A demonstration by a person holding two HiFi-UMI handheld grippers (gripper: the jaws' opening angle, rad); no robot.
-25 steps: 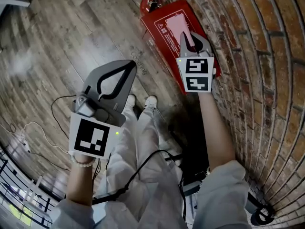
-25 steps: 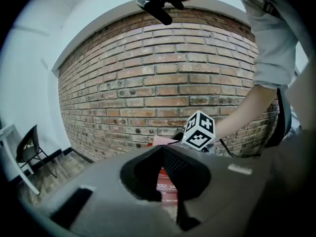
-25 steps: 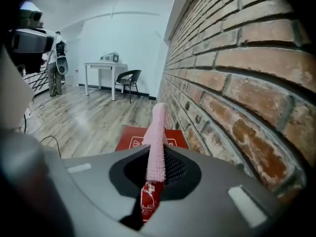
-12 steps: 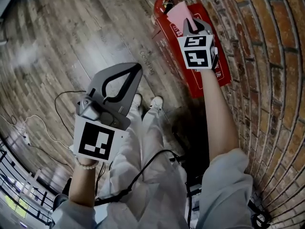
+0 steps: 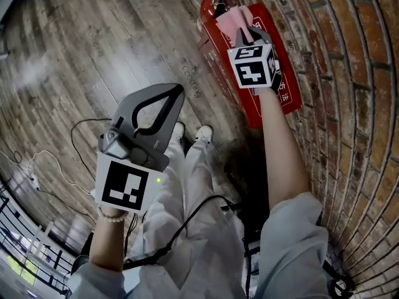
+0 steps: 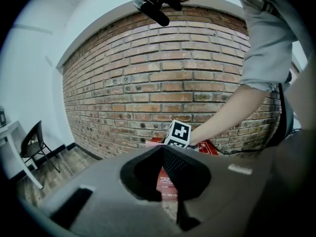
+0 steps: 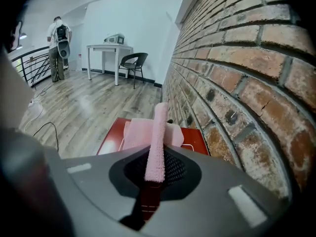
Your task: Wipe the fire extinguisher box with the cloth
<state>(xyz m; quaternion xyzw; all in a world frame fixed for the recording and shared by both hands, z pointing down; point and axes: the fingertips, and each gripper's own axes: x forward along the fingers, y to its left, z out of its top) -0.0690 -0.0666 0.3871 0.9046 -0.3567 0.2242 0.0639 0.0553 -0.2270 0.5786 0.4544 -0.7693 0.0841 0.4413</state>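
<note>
The red fire extinguisher box (image 5: 282, 95) lies on the floor along the brick wall; its lid also shows in the right gripper view (image 7: 197, 138). My right gripper (image 5: 247, 35) is shut on a pink cloth (image 5: 230, 20) and holds it down on the box's far end. In the right gripper view the cloth (image 7: 158, 130) runs as a folded strip between the jaws and spreads over the lid. My left gripper (image 5: 174, 91) hangs shut and empty over the wooden floor, well to the left of the box. Through its jaws, part of the box (image 6: 166, 179) is visible.
A red extinguisher (image 5: 211, 5) stands at the box's far end. The brick wall (image 5: 355, 104) is close on the right. Cables (image 5: 78, 132) trail over the floor at the left. Far off are a white table (image 7: 109, 48), a chair (image 7: 133, 60) and a person (image 7: 58, 41).
My right gripper has slid the pink cloth along the lid toward the box's far end, where the extinguisher stands. The left gripper has kept its place.
</note>
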